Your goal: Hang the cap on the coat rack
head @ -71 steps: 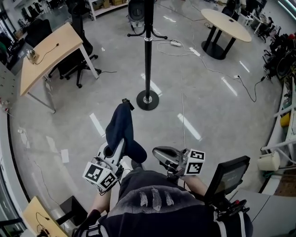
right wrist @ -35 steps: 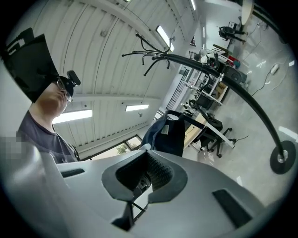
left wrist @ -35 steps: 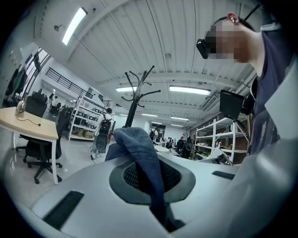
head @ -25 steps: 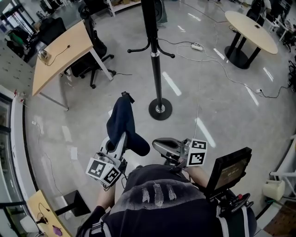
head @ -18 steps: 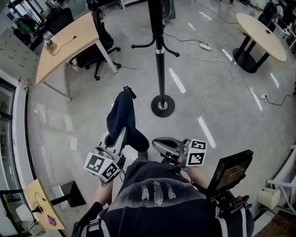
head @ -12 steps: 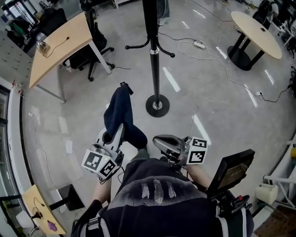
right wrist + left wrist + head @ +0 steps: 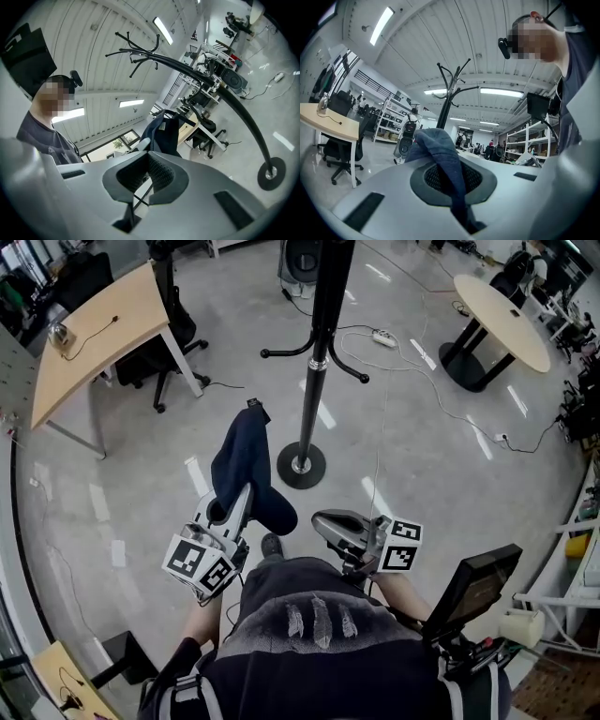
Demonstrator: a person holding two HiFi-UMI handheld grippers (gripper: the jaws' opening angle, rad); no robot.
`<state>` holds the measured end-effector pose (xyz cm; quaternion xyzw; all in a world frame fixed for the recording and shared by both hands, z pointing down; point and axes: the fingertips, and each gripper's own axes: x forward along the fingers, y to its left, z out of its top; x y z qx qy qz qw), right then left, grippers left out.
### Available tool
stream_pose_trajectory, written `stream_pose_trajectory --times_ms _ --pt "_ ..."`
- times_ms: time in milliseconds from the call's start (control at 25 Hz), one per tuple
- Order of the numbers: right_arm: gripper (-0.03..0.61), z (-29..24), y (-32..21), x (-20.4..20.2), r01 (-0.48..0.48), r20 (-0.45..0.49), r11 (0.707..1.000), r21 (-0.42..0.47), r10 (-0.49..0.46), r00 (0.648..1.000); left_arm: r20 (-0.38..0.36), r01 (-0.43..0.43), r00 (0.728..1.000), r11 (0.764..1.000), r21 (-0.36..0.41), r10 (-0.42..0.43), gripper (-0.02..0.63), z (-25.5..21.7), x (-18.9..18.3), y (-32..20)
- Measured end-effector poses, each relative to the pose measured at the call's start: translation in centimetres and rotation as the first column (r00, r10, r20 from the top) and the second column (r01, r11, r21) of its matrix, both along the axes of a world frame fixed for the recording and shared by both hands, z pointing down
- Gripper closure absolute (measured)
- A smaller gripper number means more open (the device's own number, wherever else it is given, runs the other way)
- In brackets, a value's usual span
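Observation:
The dark blue cap (image 7: pixel 246 465) stands up from my left gripper (image 7: pixel 238 500), which is shut on its lower edge. In the left gripper view the cap (image 7: pixel 436 140) fills the seam between the jaws of the left gripper (image 7: pixel 452 178). The black coat rack (image 7: pixel 319 352) rises just ahead and to the right of the cap, its round base (image 7: pixel 301 466) on the floor. My right gripper (image 7: pixel 324 521) is shut with nothing in it, level beside the left one. From the right gripper (image 7: pixel 147 161) I see the cap (image 7: pixel 164 133) and the rack's pole (image 7: pixel 225 93) with hooks above.
A wooden desk (image 7: pixel 84 338) with an office chair (image 7: pixel 159 357) stands back left. A round table (image 7: pixel 492 306) is back right. Cables and a power strip (image 7: pixel 382 337) lie on the floor behind the rack. A dark monitor (image 7: pixel 473 587) sits at my right side.
The rack has come a little nearer as both grippers moved forward together. The cap stays gripped the same way in the left gripper.

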<state>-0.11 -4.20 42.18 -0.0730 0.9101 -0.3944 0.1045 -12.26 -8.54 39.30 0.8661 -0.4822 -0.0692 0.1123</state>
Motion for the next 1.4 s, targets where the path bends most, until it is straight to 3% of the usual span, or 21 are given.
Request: stream_pose_trajectory --times_ms 360,640,960,1160,1400 --pt "0.574 0.5 -3.7 -6.6 -0.003 -0.056 1.000 -0.011 0.002 0.998 -0.051 0.000 0.999 1.000 0.005 0.000 0.601 1.0 -6.9 -3.5" --pt "0.574 0.4 -5.1 -11.2 0.025 -0.093 1.000 0.013 -0.023 0.995 -0.050 -0.021 0.998 0.998 0.061 0.024 0.601 0.5 -10.7 -5.4" --pt "0.574 0.6 -6.7 -12.2 0.028 -0.095 1.000 0.003 -0.027 0.995 -0.067 -0.025 0.997 0.997 0.077 0.030 0.601 0.4 -11.5 -6.6" --pt "0.574 0.4 -8.3 -11.0 0.044 -0.065 0.999 -0.003 -0.044 0.997 -0.136 -0.006 0.991 0.998 0.069 0.015 0.601 0.0 -10.9 -7.4" --pt "0.574 -0.2 -11.2 -9.6 0.056 -0.019 0.998 -0.006 -0.056 0.998 -0.080 0.010 0.997 0.998 0.066 -0.005 0.601 -0.6 -9.6 -9.8"
